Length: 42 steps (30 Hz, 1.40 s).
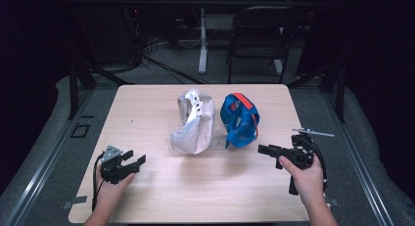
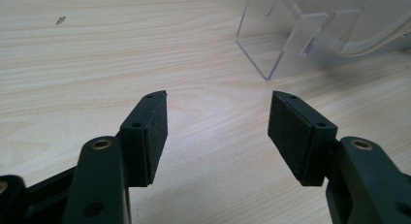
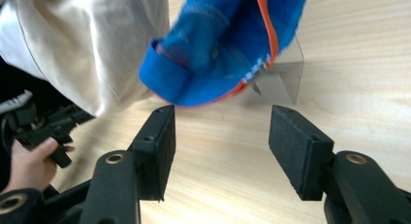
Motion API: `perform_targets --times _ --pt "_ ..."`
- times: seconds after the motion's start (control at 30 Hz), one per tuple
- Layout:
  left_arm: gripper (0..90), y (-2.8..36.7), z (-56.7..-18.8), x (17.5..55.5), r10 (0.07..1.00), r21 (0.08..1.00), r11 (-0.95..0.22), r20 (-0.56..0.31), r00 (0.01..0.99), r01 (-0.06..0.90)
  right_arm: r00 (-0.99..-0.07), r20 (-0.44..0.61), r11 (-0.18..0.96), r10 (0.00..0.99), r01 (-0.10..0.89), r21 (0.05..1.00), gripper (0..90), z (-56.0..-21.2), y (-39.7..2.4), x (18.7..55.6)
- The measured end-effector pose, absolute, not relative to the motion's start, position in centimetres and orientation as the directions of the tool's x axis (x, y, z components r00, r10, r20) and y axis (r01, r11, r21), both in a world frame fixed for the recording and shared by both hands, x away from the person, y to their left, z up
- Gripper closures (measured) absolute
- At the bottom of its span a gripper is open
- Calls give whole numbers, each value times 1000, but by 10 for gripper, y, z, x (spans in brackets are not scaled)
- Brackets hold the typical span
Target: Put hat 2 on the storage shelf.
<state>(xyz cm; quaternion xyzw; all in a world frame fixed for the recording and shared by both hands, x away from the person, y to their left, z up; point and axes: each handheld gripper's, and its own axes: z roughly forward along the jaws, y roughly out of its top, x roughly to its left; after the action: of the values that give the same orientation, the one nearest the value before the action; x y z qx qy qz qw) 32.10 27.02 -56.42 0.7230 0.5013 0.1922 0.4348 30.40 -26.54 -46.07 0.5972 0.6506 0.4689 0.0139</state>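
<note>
A cream cap and a blue cap with orange trim each sit on a clear plastic stand at the middle of the wooden table. My left gripper rests near the table's front left, open and holding nothing, pointing toward the cream cap. In the left gripper view its pads frame bare wood, with the clear stand ahead. My right gripper is low at the front right, just short of the blue cap. In the right gripper view it stands open below the blue cap, nothing between the jaws.
A black folding chair and a white table leg stand beyond the far edge. Dark curtains and cables surround the table. In the right gripper view the cream cap hangs to the left, above a hand with the other gripper.
</note>
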Motion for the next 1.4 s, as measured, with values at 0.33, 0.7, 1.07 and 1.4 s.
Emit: perform_targets --times 0.33,0.7,1.07,1.4 --pt "400 270 -565 321 892 823 -119 -157 424 555 -289 525 -164 801 737 656 452 -504 -269 280" --pt "400 269 -565 321 891 819 -130 -151 428 559 -312 446 -137 839 672 728 458 -534 -262 266" --pt "400 268 -566 322 889 821 -127 -154 430 557 -274 425 -147 863 668 730 459 -553 -260 266" --pt "400 267 -567 322 890 816 -132 -153 431 562 -223 451 -216 864 644 733 454 -559 -270 268"
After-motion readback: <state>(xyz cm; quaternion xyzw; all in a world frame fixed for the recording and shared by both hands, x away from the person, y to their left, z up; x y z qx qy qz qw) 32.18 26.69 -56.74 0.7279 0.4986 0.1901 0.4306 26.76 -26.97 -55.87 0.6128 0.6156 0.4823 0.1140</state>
